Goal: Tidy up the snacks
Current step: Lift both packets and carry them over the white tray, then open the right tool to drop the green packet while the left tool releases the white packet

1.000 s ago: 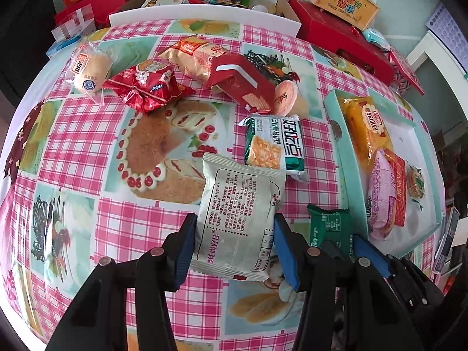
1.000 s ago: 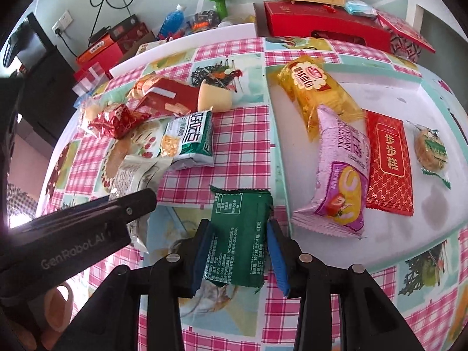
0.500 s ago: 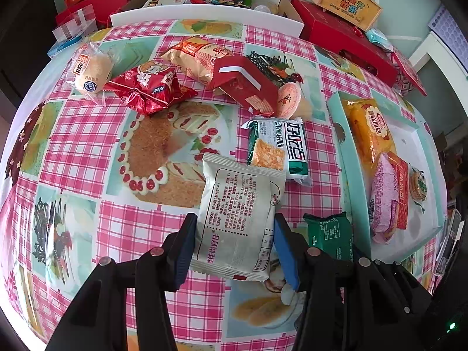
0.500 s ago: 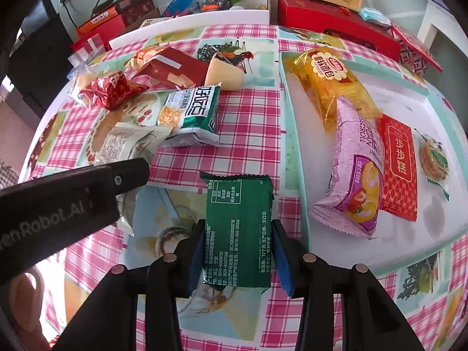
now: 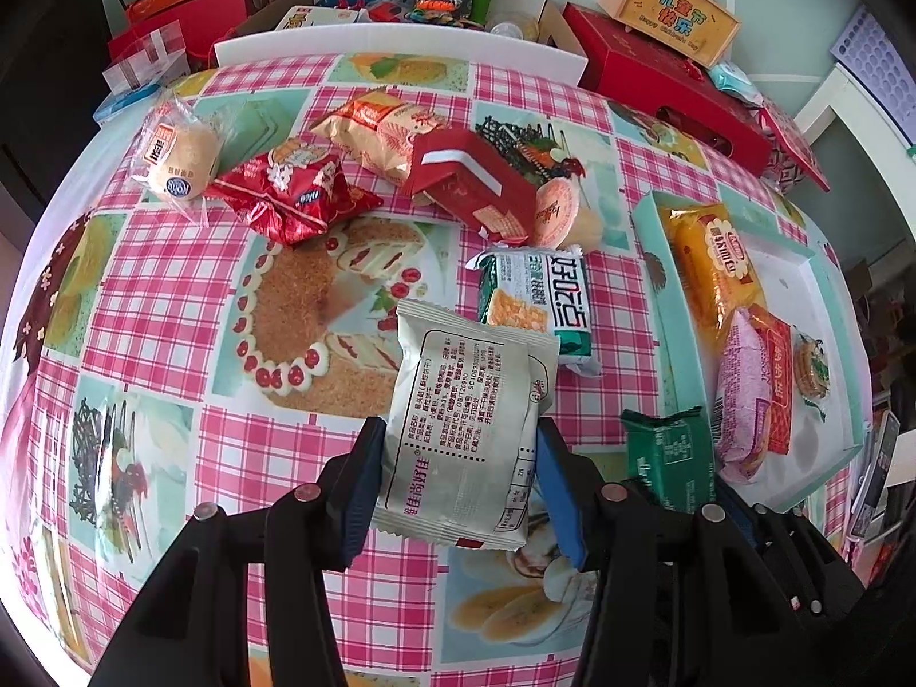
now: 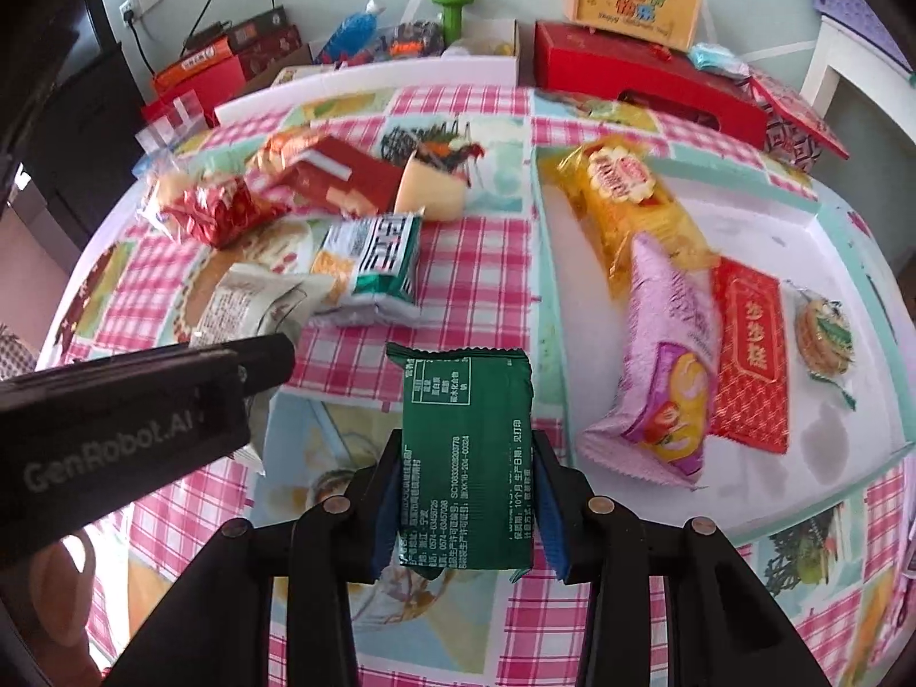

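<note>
R hand-held gripper [image 6: 465,509] clamps my green pack [image 6: 466,458], jaws closing, long axis fwd; tray [image 6: 541,263] lies just right, nearer this hand. L hand-held gripper [image 5: 458,481] grips white pack [image 5: 464,429].

Silver-white snack packet [image 5: 464,429]: held off the checked cloth, printed back facing up. Green snack packet [image 6: 466,458]: likewise lifted, back up, left of the tray [image 6: 824,217] holding yellow, pink, red packets.

Bench [image 5: 143,297]: pink checked cloth fills the frame.
Upper centre: red packet [image 5: 289,194], red box [image 5: 469,186], green-white packet [image 5: 538,300].
Right: tray [image 5: 667,309].
</note>
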`<state>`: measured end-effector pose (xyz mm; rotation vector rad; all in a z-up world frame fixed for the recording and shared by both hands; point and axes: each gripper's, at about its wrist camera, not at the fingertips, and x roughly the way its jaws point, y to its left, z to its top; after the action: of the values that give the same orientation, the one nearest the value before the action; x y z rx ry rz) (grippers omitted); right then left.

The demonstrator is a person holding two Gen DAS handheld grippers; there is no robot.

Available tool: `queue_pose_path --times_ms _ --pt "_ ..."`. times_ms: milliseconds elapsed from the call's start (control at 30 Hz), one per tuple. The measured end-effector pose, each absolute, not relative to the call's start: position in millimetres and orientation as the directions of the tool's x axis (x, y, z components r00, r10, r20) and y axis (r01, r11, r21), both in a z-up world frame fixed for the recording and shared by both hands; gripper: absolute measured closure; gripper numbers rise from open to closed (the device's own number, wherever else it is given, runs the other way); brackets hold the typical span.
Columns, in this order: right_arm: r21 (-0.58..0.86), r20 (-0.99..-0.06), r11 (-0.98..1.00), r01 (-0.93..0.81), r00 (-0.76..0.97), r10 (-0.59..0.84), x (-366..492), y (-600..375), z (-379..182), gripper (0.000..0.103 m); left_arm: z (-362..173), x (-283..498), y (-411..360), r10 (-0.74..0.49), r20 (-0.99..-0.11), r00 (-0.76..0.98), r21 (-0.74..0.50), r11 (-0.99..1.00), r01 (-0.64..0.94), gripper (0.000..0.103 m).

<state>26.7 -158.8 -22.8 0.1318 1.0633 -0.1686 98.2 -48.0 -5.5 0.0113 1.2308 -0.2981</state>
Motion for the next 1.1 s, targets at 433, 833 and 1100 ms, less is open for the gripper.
queue_pose_path --times_ms 433,833,1100 --pt "0.082 -0.801 0.941 0.327 0.584 -0.133 3.0 -211.8 25.7 0.06 27.7 96.5 -52.9 -0.271 -0.885 0.378 -0.179 0.949 0.261 0.05" --pt "0.077 -0.809 0.761 0.644 0.486 -0.33 -29.1 -332.9 17.8 0.061 41.0 78.3 -122.6 -0.335 -0.871 0.358 -0.163 0.887 0.432 0.05" --pt "0.115 -0.798 0.667 0.736 0.468 -0.38 -36.2 -395.2 3.3 0.061 46.6 77.6 -191.9 -0.372 -0.873 0.316 -0.149 0.819 0.554 0.05"
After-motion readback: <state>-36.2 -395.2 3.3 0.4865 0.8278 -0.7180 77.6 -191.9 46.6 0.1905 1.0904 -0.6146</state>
